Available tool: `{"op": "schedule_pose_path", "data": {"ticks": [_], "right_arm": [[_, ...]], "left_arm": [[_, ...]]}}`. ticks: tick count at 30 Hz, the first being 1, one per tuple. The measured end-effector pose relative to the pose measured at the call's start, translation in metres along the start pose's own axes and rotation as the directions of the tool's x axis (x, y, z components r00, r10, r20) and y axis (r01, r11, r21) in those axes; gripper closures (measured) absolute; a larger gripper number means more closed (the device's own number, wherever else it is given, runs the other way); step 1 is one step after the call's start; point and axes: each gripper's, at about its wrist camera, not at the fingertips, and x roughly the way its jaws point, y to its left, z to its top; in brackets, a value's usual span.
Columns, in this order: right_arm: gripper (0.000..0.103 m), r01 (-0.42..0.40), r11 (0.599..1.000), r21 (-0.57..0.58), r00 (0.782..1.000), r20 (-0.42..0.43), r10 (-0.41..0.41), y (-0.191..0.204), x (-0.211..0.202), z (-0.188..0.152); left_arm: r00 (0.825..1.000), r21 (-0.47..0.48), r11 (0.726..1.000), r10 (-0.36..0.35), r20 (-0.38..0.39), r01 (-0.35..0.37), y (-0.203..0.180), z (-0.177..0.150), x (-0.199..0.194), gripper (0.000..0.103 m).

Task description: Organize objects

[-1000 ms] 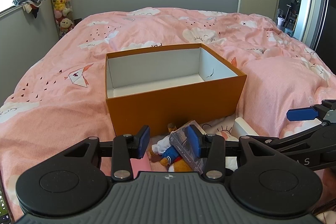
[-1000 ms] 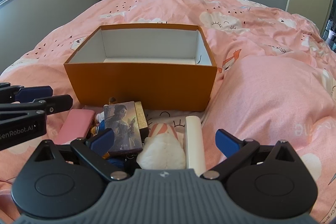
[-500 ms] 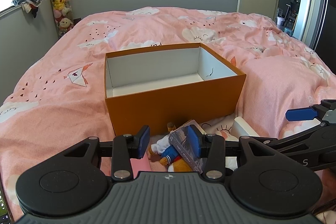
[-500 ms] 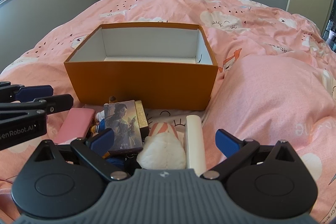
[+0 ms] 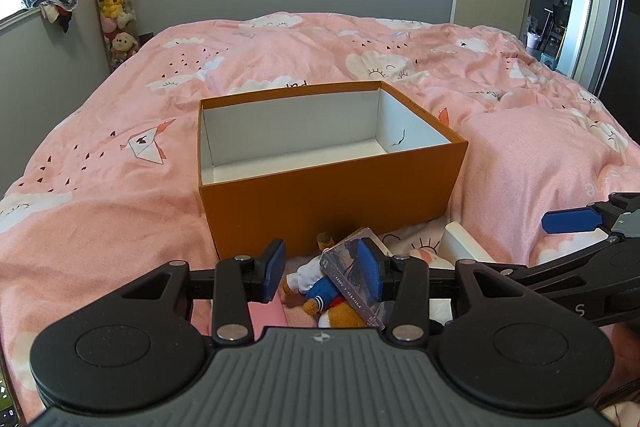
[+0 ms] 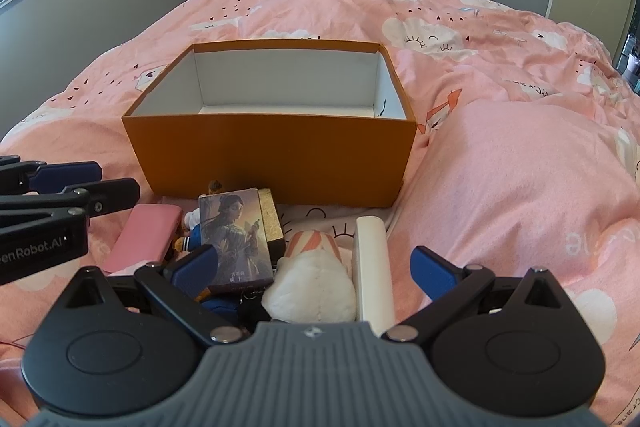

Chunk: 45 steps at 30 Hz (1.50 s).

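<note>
Both tools, left (image 5: 322,270) and right (image 6: 314,265), gape above clutter, orange box (image 6: 272,163) just behind.

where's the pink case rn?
Right wrist view, lower left: the pink case lies on the bedspread before the orange box, left of the picture card box.

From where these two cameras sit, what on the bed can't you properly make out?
- Stuffed toy in blue sailor top: head hidden in both views, under the dark picture-fronted card box.
- Front floor of the open orange cardboard box: both views, blocked by its near wall.
- White plush toy: right view, near end behind the right claw.
- Flat pink case: left view, mostly behind the left claw.
</note>
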Motion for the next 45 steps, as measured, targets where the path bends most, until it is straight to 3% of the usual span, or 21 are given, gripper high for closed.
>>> {"op": "schedule_pose_path", "data": {"ticks": [9,11,13,15,19,25,31,34,40,45], "right_arm": [[0.003,-0.005,0.996,0.088,0.999,-0.051,0.009,-0.023,0.006,0.002],[0.027,0.005,0.994,0.109,0.997,-0.081,0.004,-0.032,0.011,0.003],[0.040,0.008,0.991,0.133,0.992,-0.122,0.009,-0.040,0.018,0.004],[0.043,-0.001,0.988,0.152,0.987,-0.160,0.026,-0.046,0.026,0.003],[0.058,-0.003,0.987,0.163,0.971,-0.236,0.042,-0.054,0.040,-0.003],[0.060,-0.004,0.978,0.208,0.947,-0.314,0.071,-0.071,0.060,-0.009],[0.062,-0.041,0.948,0.316,0.932,-0.330,0.150,-0.098,0.069,-0.007],[0.064,-0.075,0.919,0.387,0.911,-0.347,0.221,-0.108,0.078,-0.011],[0.061,-0.097,0.896,0.434,0.896,-0.353,0.268,-0.117,0.090,-0.014],[0.066,-0.089,0.930,0.358,0.905,-0.361,0.225,-0.107,0.091,-0.013]], "left_arm": [[0.997,0.008,0.997,-0.075,-0.010,0.075,0.001,0.001,0.004,0.053],[0.996,0.021,0.995,-0.092,-0.018,0.092,-0.001,0.002,0.007,0.053],[0.992,0.030,0.992,-0.120,-0.030,0.120,-0.002,0.003,0.010,0.054],[0.984,0.045,0.984,-0.169,-0.056,0.171,-0.005,0.003,0.016,0.057],[0.967,0.067,0.970,-0.224,-0.123,0.233,-0.012,0.002,0.031,0.058],[0.943,0.057,0.958,-0.266,-0.198,0.282,-0.013,-0.001,0.049,0.060],[0.931,-0.043,0.967,-0.254,-0.263,0.252,0.003,0.000,0.069,0.060],[0.927,-0.085,0.970,-0.243,-0.287,0.228,0.010,0.001,0.077,0.060],[0.921,-0.110,0.974,-0.224,-0.318,0.198,0.011,0.002,0.092,0.057],[0.912,-0.104,0.977,-0.209,-0.353,0.184,0.008,0.001,0.105,0.055]]}}
